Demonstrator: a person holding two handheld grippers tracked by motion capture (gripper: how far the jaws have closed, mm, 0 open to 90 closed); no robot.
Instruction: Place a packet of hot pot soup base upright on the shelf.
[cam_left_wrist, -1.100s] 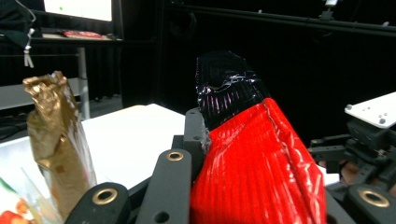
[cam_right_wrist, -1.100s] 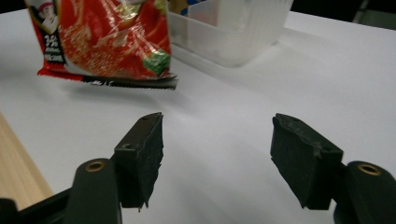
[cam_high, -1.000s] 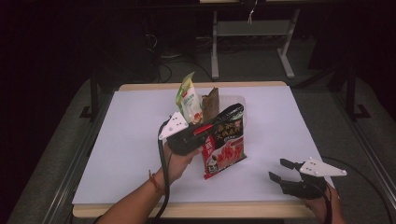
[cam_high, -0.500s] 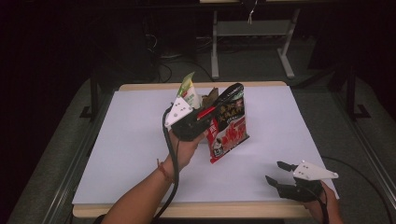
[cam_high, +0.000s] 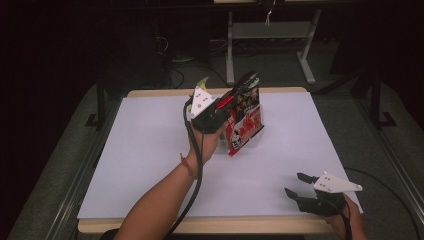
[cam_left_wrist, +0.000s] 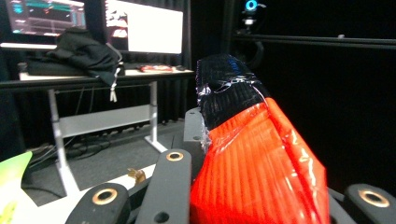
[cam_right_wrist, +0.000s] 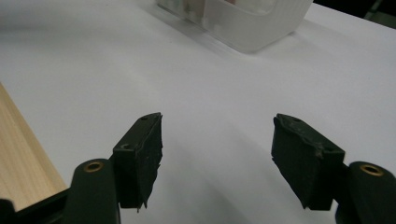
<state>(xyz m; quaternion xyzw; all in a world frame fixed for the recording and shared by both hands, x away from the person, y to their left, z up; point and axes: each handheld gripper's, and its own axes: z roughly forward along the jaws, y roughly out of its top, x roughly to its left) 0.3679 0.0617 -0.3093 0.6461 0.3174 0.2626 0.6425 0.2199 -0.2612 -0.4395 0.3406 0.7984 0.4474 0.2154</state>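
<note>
Snack pouch, red-and-black, is held aloft near the table's far edge, clenched by the left gripper at its top seam, judged light, crinkly and slippery; right gripper is released.

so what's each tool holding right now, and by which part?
Left tool grips the red-and-black foil snack bag near its black top edge, lifted off the table. Right tool is open, holding nothing.
</note>
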